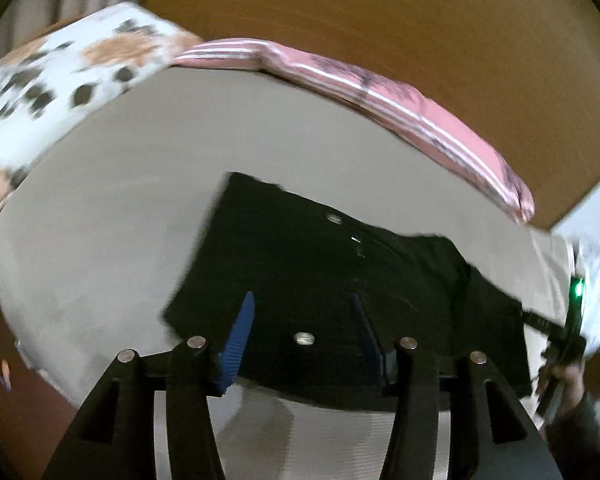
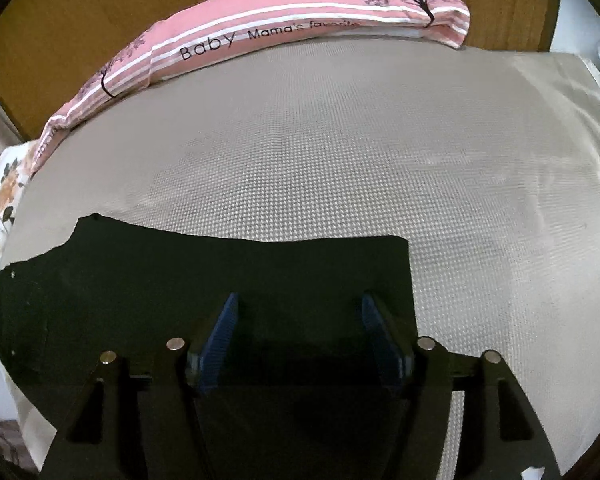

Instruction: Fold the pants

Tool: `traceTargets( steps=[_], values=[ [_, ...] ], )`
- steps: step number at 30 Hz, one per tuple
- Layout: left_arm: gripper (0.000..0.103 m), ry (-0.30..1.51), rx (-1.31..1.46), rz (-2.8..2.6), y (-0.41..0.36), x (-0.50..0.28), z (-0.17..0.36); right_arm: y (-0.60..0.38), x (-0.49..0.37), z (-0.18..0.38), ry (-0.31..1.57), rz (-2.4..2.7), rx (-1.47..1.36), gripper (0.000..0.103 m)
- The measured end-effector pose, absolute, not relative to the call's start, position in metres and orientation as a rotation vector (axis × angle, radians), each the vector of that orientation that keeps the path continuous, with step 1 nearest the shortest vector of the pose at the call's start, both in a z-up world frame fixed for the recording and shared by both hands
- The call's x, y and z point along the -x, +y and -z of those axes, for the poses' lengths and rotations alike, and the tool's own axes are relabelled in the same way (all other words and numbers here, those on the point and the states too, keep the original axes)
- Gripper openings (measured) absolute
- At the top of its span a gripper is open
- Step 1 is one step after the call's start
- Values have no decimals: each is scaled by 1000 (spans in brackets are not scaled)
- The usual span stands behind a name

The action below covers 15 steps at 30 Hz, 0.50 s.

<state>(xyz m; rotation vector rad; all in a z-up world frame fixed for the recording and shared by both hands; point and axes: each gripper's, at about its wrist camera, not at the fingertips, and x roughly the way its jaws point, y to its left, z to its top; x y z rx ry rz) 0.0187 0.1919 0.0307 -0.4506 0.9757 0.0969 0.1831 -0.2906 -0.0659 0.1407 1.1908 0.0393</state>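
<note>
Black fabric pants (image 2: 204, 280): lying folded flat on the grey textured mattress (image 2: 340, 140), near its front edge (metal buttons face up). Left gripper (image 1: 304, 320): jaws spread, empty, above the garment. Right gripper (image 2: 296, 320): jaws spread, nothing pinched, likely poised for the next fold. Pink striped pillow (image 2: 300, 20): well apart, at the headboard.

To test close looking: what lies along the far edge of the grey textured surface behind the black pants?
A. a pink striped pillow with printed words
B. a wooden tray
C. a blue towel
A: the pink striped pillow reads "Baby Mama's", beyond the black pants.
</note>
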Motion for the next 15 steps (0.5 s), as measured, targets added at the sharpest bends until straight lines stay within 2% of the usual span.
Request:
traceTargets(
  steps=[5,15],
  values=[
    [55,987,661,-125,235,-2,-19,-282,-183,57,1182,-46,-153,66],
    [55,1017,1086,-106,260,23,27,-256,-169,36,1168,-139,-215,65]
  ],
)
